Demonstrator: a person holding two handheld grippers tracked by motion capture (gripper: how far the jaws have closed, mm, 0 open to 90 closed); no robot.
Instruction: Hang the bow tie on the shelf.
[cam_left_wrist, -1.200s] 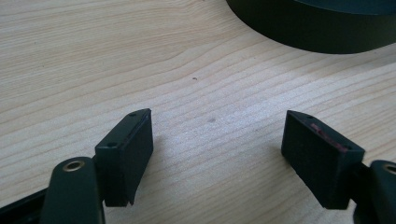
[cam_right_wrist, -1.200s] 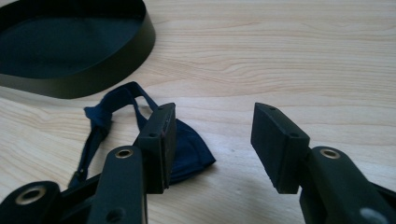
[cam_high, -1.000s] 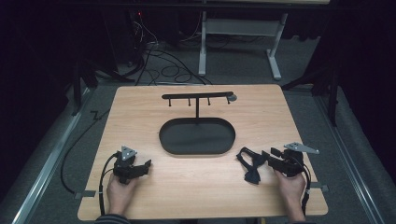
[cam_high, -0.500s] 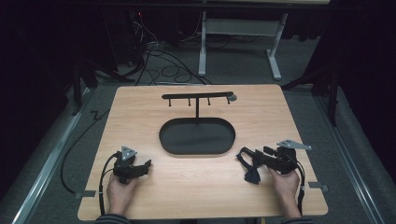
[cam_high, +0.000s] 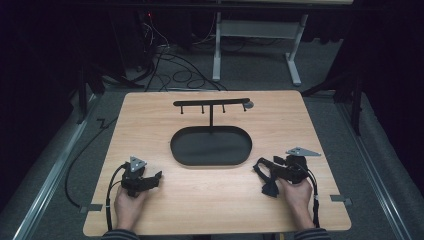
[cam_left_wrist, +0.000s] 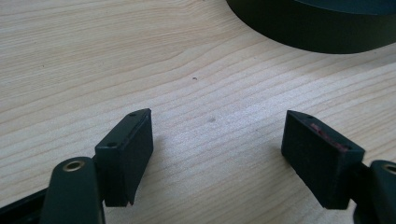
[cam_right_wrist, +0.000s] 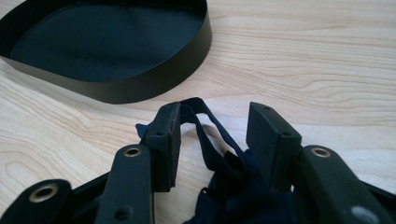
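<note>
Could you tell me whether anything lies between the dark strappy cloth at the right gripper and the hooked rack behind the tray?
Yes. The oval black tray sits on the table between the dark cloth at the right gripper and the hook rack. Its low wall looks easy to pass over.

The right gripper had its jaws parted around a dark blue strap bunched on the wooden surface, near an oval black tray.
</note>
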